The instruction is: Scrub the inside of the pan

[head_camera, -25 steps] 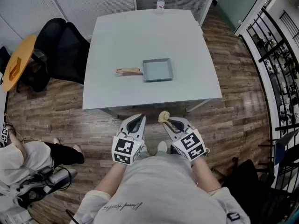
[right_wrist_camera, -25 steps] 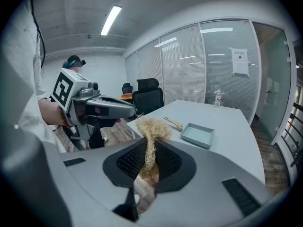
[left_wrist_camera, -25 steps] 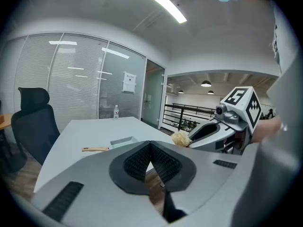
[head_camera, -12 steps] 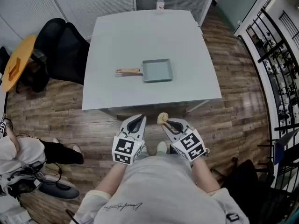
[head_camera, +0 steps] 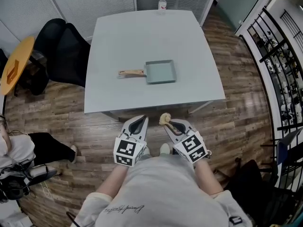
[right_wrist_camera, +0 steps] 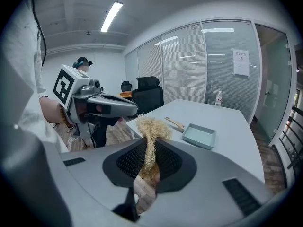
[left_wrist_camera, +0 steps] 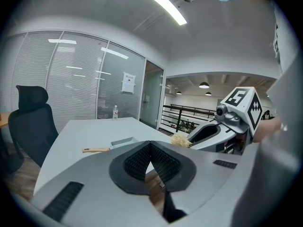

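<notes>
- Two grippers are hanging low in front of the person's body, short of the table (head_camera: 142, 37). Neither is reaching the work yet, so I judge the scrubbing is not begun.
- The left gripper (left_wrist_camera: 150, 148) is sitting with its jaws fully together and nothing between them, probably free to steady the pan.
- The right gripper (right_wrist_camera: 150, 150) is pinching a pale fibrous scrubber (right_wrist_camera: 151, 126). Its tuft is sticking out past the tips, likely so the fibres, not the jaws, meet the metal.
- The pan (head_camera: 160, 71) is lying flat near the table's middle, well apart from both grippers.
- Its wooden handle (head_camera: 131, 72) is pointing towards the person's left, which suits a hold by the empty gripper.
- A bottle (head_camera: 162, 4) is standing at the far edge, well apart from the pan.
</notes>
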The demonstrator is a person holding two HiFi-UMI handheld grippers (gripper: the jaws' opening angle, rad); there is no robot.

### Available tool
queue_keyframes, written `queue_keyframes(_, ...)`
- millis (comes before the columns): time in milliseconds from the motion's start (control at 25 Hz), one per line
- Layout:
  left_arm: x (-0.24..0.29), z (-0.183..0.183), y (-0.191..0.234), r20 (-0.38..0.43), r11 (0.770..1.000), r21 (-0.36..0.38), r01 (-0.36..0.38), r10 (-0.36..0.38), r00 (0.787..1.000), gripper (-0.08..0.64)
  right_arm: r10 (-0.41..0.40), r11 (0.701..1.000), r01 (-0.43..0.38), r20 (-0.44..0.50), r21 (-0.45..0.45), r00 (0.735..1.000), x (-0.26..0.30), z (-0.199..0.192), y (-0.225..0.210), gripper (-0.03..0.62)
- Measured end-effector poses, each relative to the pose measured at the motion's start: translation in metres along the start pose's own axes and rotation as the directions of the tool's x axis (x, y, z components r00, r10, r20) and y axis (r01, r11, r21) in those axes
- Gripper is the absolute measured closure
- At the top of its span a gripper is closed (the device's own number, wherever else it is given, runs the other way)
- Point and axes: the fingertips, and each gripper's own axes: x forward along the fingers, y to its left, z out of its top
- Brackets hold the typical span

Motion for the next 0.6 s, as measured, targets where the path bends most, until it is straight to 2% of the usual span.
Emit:
queue_keyframes(240, -0.008, -0.004, 0.012, -0.006, 0.999, 0.038, 0.014, -0.014, 1.000, 0.549, -0.008, 1.000, 0.008, 0.003, -0.021, 1.000, 0.010, 0.007, 0.015, 0.525)
queue_keyframes(600, -0.019, -0.007, 0.031, -0.007, 0.998, 0.047, 0.037, -0.037, 0.999, 0.548, -0.052, 0.998, 0.051, 0.022, 0.038, 0.998, 0.016, 0.013, 0.019, 0.525)
